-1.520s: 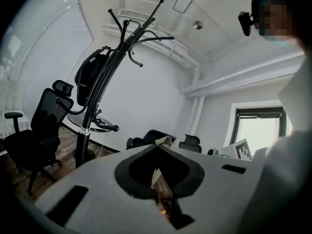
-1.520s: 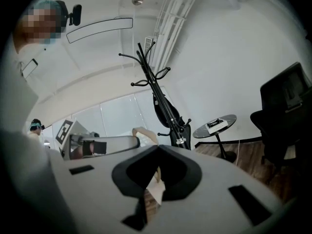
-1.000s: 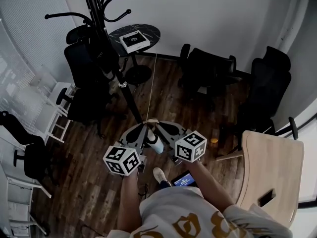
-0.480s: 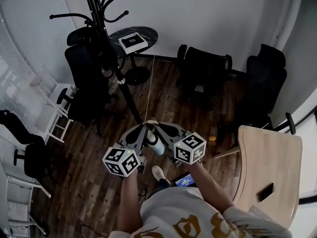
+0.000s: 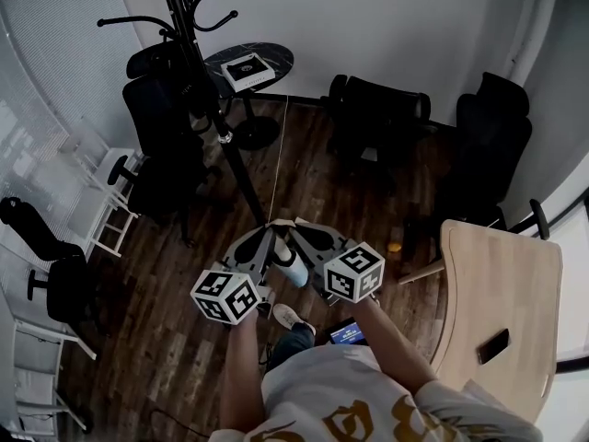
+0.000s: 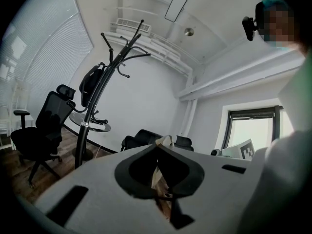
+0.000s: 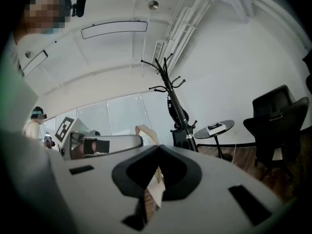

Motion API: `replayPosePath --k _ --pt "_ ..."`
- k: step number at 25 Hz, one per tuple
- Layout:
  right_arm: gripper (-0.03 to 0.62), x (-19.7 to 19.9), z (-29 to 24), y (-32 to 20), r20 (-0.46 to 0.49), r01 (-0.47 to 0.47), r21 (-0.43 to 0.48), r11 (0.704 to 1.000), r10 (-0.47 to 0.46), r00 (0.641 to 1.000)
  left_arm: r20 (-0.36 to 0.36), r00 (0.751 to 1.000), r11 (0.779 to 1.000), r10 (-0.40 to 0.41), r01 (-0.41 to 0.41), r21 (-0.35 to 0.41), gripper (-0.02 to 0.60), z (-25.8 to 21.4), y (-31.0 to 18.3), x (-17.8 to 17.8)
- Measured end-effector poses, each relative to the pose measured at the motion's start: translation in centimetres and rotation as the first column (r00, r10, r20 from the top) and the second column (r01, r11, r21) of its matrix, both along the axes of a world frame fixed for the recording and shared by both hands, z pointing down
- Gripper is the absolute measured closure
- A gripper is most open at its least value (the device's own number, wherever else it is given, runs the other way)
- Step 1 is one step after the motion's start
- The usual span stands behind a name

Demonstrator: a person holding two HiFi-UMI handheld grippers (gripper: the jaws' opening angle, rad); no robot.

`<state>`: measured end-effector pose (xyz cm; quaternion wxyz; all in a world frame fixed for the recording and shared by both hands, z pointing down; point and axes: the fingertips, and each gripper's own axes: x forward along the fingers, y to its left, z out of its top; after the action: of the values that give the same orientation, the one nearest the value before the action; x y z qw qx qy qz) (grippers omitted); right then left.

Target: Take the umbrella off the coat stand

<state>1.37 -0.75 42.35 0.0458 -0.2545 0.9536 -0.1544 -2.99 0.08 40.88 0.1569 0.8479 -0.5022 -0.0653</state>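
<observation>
The black coat stand (image 5: pixel 198 67) rises at the upper left of the head view, its curved hooks at the top. A black folded umbrella (image 6: pixel 89 84) hangs from one hook against the pole; it shows in the right gripper view too, as the umbrella (image 7: pixel 176 112). From above, the umbrella (image 5: pixel 201 99) is hard to tell from the black chair behind it. My left gripper (image 5: pixel 267 231) and right gripper (image 5: pixel 296 229) are held low in front of me, tips almost touching, well short of the stand. Both are shut, with only a tan strip showing between the jaws.
A round black side table (image 5: pixel 276 58) with a boxed item (image 5: pixel 247 69) stands behind the coat stand. Black office chairs (image 5: pixel 373 127) line the wall and white stools (image 5: pixel 101 210) sit at the left. A wooden table (image 5: pixel 502 284) with a phone (image 5: pixel 493 345) is at the right.
The head view has shifted a little, so the stand and side table sit slightly differently in frame. Both grippers stay shut in nearly the same place.
</observation>
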Motion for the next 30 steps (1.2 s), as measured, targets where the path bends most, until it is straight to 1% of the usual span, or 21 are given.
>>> replayPosePath --k 4,10,20,30 --pt "0.580 0.6 0.2 0.8 0.006 -0.009 -0.011 1.000 0.009 1.000 0.002 1.000 1.000 0.010 -0.010 -0.001 0.560 0.3 0.6 0.6" --pt "0.580 0.6 0.4 1.4 0.009 -0.011 -0.029 1.000 0.011 1.000 -0.007 1.000 1.000 0.011 -0.011 -0.012 0.560 0.5 1.2 0.1" --pt "0.580 -0.7 0.9 1.8 0.017 0.003 -0.047 0.999 -0.002 1.000 0.010 1.000 1.000 0.002 -0.002 -0.022 0.560 1.0 1.9 -0.9" --pt "0.580 -1.3 0.7 2.7 0.012 0.016 -0.035 0.999 -0.016 1.000 0.002 1.000 1.000 -0.017 0.017 -0.018 0.560 0.7 2.7 -1.5"
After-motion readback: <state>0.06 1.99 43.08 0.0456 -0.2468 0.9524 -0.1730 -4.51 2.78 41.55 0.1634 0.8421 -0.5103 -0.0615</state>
